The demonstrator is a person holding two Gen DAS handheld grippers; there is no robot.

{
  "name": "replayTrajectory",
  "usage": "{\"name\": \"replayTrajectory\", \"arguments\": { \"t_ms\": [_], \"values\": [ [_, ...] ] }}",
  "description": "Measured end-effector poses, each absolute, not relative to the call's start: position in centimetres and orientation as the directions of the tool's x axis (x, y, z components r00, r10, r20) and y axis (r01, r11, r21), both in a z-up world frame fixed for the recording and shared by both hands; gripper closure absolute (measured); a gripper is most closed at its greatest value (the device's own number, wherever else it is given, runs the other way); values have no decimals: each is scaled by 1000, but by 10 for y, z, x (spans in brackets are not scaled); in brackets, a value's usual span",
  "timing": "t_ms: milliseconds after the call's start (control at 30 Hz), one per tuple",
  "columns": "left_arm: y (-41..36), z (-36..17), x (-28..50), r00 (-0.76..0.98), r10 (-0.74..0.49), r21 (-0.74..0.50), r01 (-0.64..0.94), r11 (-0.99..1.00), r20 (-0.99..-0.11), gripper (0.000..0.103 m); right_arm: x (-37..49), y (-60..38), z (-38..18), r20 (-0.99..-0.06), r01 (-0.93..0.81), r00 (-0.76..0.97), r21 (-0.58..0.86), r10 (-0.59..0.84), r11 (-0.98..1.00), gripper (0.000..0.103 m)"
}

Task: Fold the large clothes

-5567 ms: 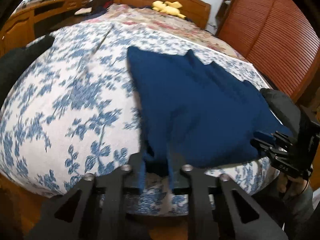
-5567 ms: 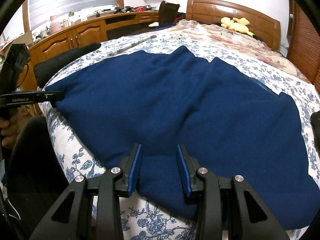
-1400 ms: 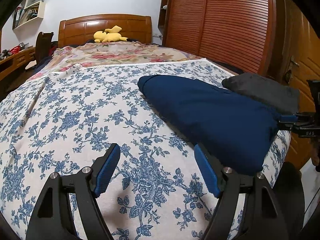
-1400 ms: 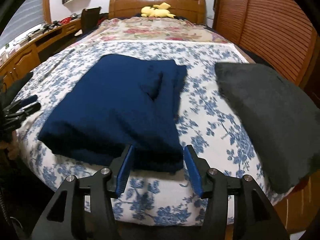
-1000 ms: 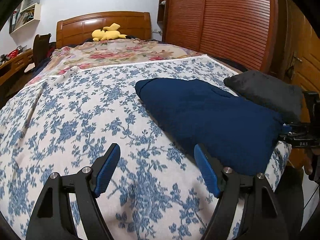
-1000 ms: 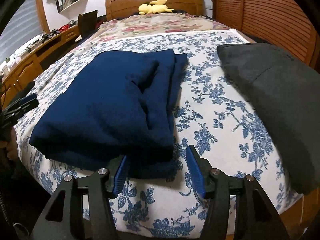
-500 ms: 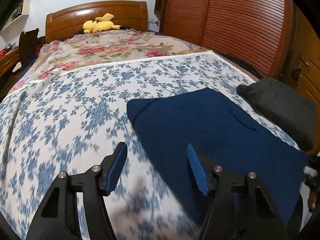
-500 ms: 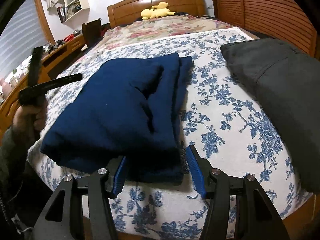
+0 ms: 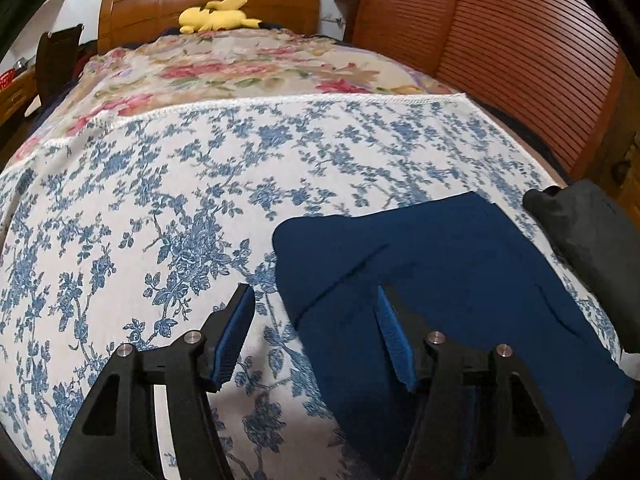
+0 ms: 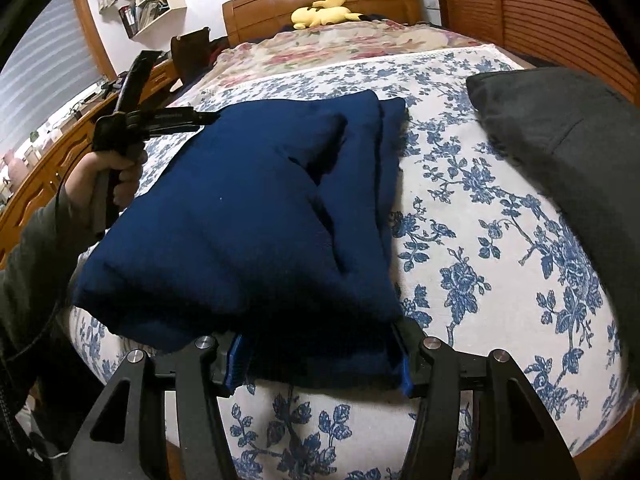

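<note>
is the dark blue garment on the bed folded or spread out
Folded: the dark blue garment lies as a compact stack, layered edges showing along its right side.

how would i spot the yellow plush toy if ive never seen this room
Look to the far end of the bed, where the wooden headboard stands. The plush toy lies along the top of the flowered cover, right against that headboard. It is the only bright yellow thing there.

No text, label, brand or number can be read anywhere in either view; the only possible lettering is a faint pale strip along the side of the left gripper, seen from the right wrist, probably a brand mark but too blurred to make out.
</note>
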State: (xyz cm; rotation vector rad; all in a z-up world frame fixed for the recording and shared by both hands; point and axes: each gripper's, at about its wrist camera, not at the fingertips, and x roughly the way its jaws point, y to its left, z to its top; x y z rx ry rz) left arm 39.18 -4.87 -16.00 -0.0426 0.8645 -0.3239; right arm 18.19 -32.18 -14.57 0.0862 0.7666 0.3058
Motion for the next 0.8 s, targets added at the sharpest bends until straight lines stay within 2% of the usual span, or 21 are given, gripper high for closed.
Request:
{"name": "replayTrajectory", "arguments": {
  "t_ms": [267,333,367,433,467,500,533,633,800],
  "values": [
    [-47,-173,403,554,-335,-218,268,939,-762,42,185,-321,-151,-657,-236,685,209,315,949,45],
    [-47,-174,404,534,-369,-255,277,926,-761,55,184,-322,-151,-654,-238,686,211,318,948,45],
    [-47,-174,405,529,-371,-265,267,927,-763,57,184,-322,-151,-653,-238,686,213,319,948,45],
    [-45,-172,404,535,-367,-279,241,930,-761,77,183,-323,-152,-651,-239,687,216,322,947,47],
    [-45,-171,403,539,-360,-277,231,933,-762,80,182,-323,-152,-647,-245,689,216,327,945,52],
    [-46,-167,401,543,-352,-270,227,936,-762,85,177,-323,-149,-641,-262,690,213,337,941,66],
    [-47,-163,398,553,-342,-259,224,939,-760,87,174,-324,-147,-633,-272,697,201,337,941,72],
    [-46,-147,387,585,-330,-239,230,944,-741,90,168,-327,-135,-621,-296,702,193,350,935,77],
    [-42,-108,350,636,-355,-235,268,934,-686,91,152,-323,-108,-579,-312,747,128,326,942,80]
  ]
}}
